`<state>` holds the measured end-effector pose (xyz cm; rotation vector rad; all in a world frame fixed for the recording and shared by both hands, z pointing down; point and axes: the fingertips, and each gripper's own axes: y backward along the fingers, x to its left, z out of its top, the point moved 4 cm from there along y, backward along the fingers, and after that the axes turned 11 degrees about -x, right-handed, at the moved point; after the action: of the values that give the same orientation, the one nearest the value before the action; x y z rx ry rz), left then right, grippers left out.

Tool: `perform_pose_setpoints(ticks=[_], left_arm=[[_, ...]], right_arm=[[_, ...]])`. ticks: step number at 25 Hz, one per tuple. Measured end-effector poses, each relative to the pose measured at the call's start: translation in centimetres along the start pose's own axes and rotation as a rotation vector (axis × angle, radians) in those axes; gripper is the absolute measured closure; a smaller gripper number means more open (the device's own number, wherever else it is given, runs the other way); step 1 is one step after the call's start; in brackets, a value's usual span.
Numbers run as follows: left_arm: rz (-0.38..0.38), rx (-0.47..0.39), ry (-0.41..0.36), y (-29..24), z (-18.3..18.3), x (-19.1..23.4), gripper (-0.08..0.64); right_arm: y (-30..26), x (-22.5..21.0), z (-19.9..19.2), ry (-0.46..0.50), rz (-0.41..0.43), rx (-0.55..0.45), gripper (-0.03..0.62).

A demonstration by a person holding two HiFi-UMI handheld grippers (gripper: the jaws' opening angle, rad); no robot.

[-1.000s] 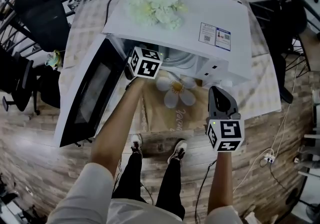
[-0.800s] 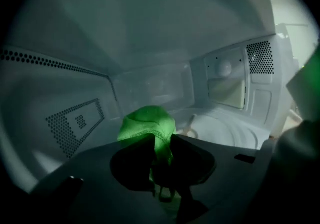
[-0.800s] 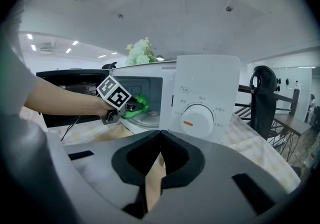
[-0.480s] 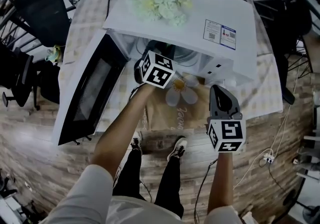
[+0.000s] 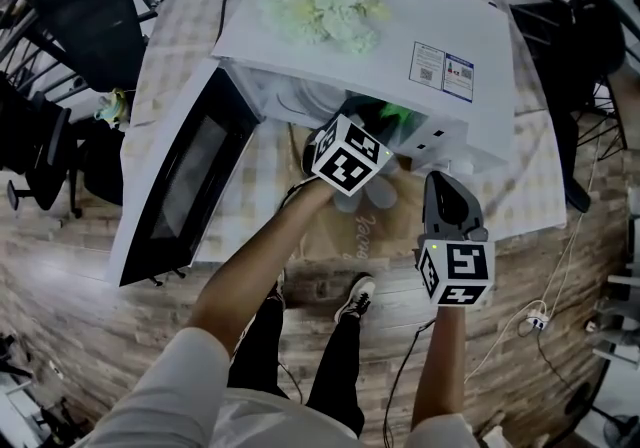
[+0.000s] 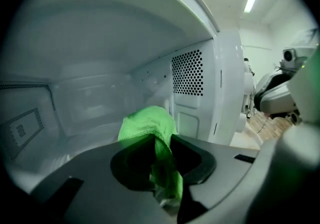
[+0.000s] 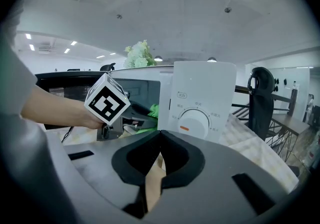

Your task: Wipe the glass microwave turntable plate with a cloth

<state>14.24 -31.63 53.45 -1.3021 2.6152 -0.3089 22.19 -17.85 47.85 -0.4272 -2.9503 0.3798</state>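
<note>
Left gripper (image 6: 161, 140) reaches into the cavity with its jaws clamped on the cloth; right gripper (image 7: 160, 133) hangs outside at 4 o'clock from it in the head view, jaws together on nothing, pointing at the control panel. Under everything is the table (image 5: 170, 46), covered in a checked fabric. On it, at 12 o'clock in the head view, stands the white microwave (image 5: 380, 26). Its door (image 5: 185, 186) is swung wide open toward 8 o'clock. A tan sheet with a daisy print (image 5: 350, 226) lies on the table at 6 o'clock from the cavity, partly under the left gripper's cube. A bunch of pale flowers (image 5: 320, 1) rests on the microwave's top toward 11 o'clock. The plate (image 5: 298, 101) shows only as a pale curved rim inside the cavity, at 10 o'clock from the left cube; whether the cloth touches it I cannot tell. The green cloth (image 6: 147, 123) bunches up above the left jaws and hangs down between them. The dial (image 7: 195, 120) sits on the panel at 1 o'clock from the right jaws.
</note>
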Motion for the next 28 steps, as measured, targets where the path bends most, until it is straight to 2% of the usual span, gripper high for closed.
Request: perform_pose_setpoints(ticks=[1, 3, 5, 8, 10, 13, 15, 18, 23, 28], left_arm=[[0.002, -0.008, -0.020, 0.0, 0.1, 0.3, 0.457], [0.057, -0.008, -0.100, 0.3, 0.2, 2.0, 0.457], [0.154, 0.012, -0.178, 0.6, 0.1, 4.8, 0.457], [0.325, 0.096, -0.270, 1.4, -1.0, 9.7, 0.457], [0.404, 0.164, -0.302, 2.0, -2.0, 12.2, 0.457], [0.459, 0.218, -0.305, 2.7, -3.1, 14.0, 0.457], [0.469, 0.213, -0.275, 3.0, -3.2, 14.3, 0.457], [0.441, 0.193, -0.216, 3.3, -3.4, 13.5, 0.463], [0.339, 0.173, -0.248, 4.1, -3.5, 10.6, 0.469], [0.224, 0.142, -0.217, 4.0, -2.9, 6.8, 0.471]], right_arm=[[0.0, 0.0, 0.0, 0.000, 0.001, 0.001, 0.578], [0.1, 0.0, -0.1, 0.000, 0.004, 0.004, 0.578], [0.1, -0.2, -0.3, 0.000, 0.003, 0.008, 0.578], [0.2, -0.4, -0.8, -0.002, 0.000, 0.016, 0.578], [0.2, -0.5, -1.0, -0.001, 0.001, 0.021, 0.578], [0.1, -0.6, -1.4, 0.001, 0.004, 0.029, 0.578], [0.0, -0.6, -1.5, 0.002, 0.005, 0.033, 0.578], [0.0, -0.7, -1.6, 0.001, 0.005, 0.036, 0.578], [-0.1, -0.7, -1.4, -0.006, 0.005, 0.026, 0.578], [-0.4, -0.3, -1.1, -0.016, 0.011, 0.020, 0.578]])
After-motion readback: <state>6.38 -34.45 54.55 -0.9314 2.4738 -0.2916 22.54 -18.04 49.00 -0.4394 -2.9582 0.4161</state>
